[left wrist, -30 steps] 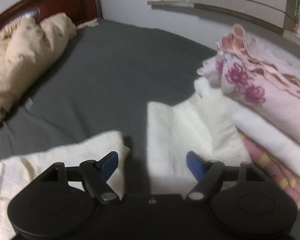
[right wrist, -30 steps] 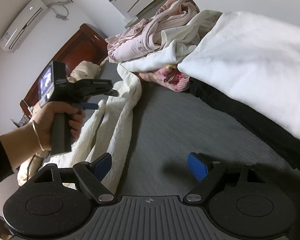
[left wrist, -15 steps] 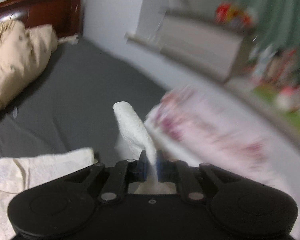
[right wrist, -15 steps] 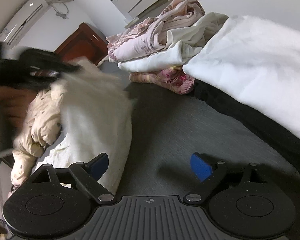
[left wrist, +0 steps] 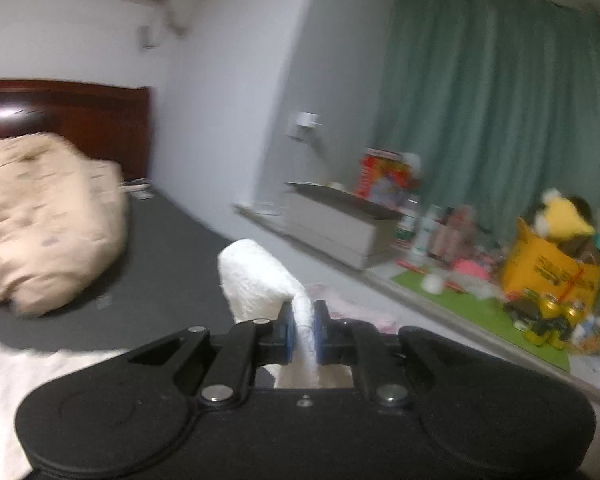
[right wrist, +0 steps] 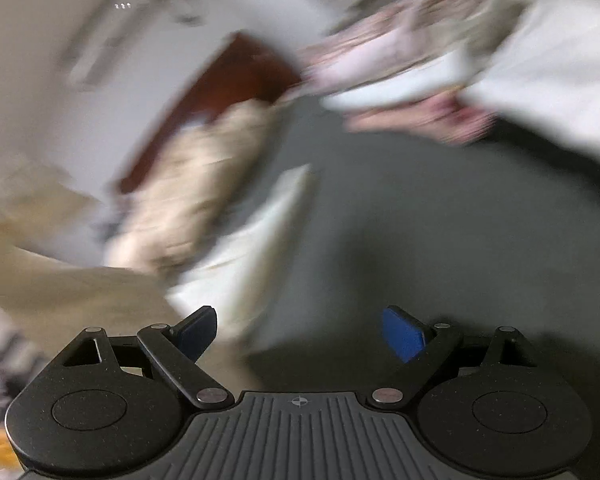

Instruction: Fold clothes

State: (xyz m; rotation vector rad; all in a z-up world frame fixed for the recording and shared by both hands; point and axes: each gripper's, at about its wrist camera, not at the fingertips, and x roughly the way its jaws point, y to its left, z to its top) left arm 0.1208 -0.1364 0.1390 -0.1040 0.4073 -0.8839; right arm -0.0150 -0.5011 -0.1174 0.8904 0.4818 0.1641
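Observation:
My left gripper (left wrist: 303, 330) is shut on a fold of the cream fleece garment (left wrist: 260, 280), which stands up in a loop ahead of the blue pads and hangs below them. More of that garment (left wrist: 24, 384) lies on the dark grey bed (left wrist: 168, 280) at lower left. In the blurred right wrist view the cream garment (right wrist: 252, 240) stretches over the grey bed (right wrist: 420, 220). My right gripper (right wrist: 300, 334) stands open low over the sheet, its left pad beside the garment's near end, nothing between the fingers.
A beige quilt (left wrist: 40, 220) is bunched by the dark wood headboard (left wrist: 80, 120). A ledge with a box, bottles and a yellow carton (left wrist: 548, 272) runs under green curtains (left wrist: 500, 120). A pile of pink and white clothes (right wrist: 440, 72) lies at the far right of the bed.
The left gripper closed on the cream garment and swung up and to the right with it. The right gripper turned left, staying open; the left hand has left its view.

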